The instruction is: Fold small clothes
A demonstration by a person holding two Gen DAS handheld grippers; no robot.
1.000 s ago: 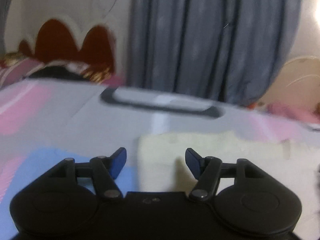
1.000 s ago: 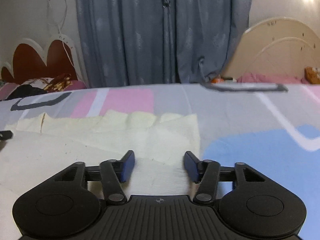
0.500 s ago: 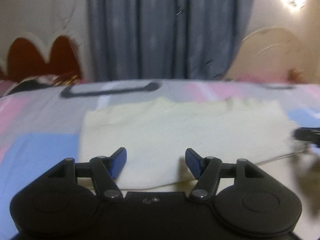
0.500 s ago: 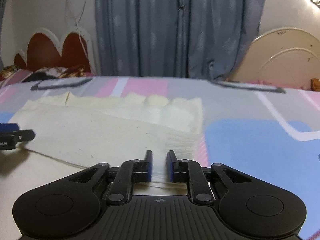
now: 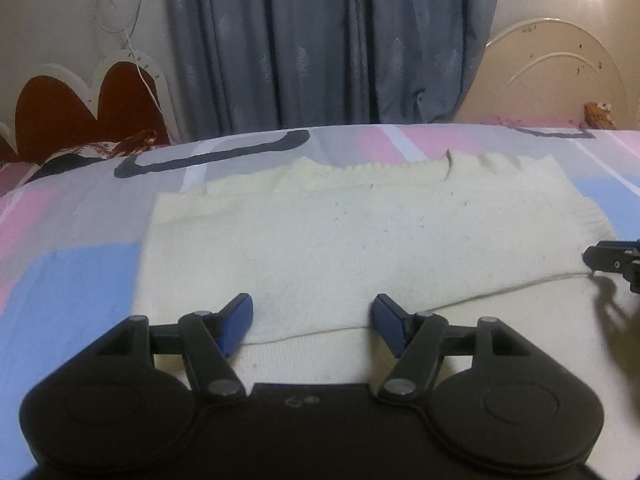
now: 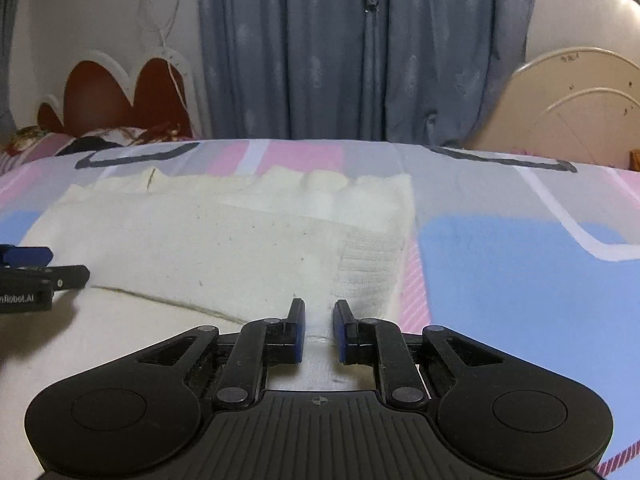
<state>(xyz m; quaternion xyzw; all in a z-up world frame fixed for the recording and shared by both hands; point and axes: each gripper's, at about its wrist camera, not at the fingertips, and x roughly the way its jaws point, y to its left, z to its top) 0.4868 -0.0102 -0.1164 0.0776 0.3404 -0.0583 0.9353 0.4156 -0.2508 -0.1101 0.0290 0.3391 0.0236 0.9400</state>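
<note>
A cream knit garment (image 5: 340,232) lies flat on the patterned bedsheet (image 5: 72,272), with one layer folded over and a ribbed cuff (image 6: 368,264) at its right end. My left gripper (image 5: 313,308) hovers over the near folded edge. Its jaws stand wide and are opening, and the pads do not press the cloth beneath them. My right gripper (image 6: 319,312) sits at the garment's (image 6: 220,240) near right corner, its jaws narrowed onto a pinch of the knit. Each gripper shows in the other's view: the right gripper (image 5: 612,260) at the right edge, the left gripper (image 6: 40,268) at the left edge.
Grey-blue curtains (image 5: 332,40) hang behind the bed. A red scalloped headboard (image 5: 80,108) with pillows stands far left, and a cream arched headboard (image 5: 560,76) far right. Bare sheet (image 6: 520,272) stretches to the right of the garment.
The left gripper swung from the garment's left end to over its near edge. The right gripper's jaws closed from wide apart to a narrow pinch on the cloth.
</note>
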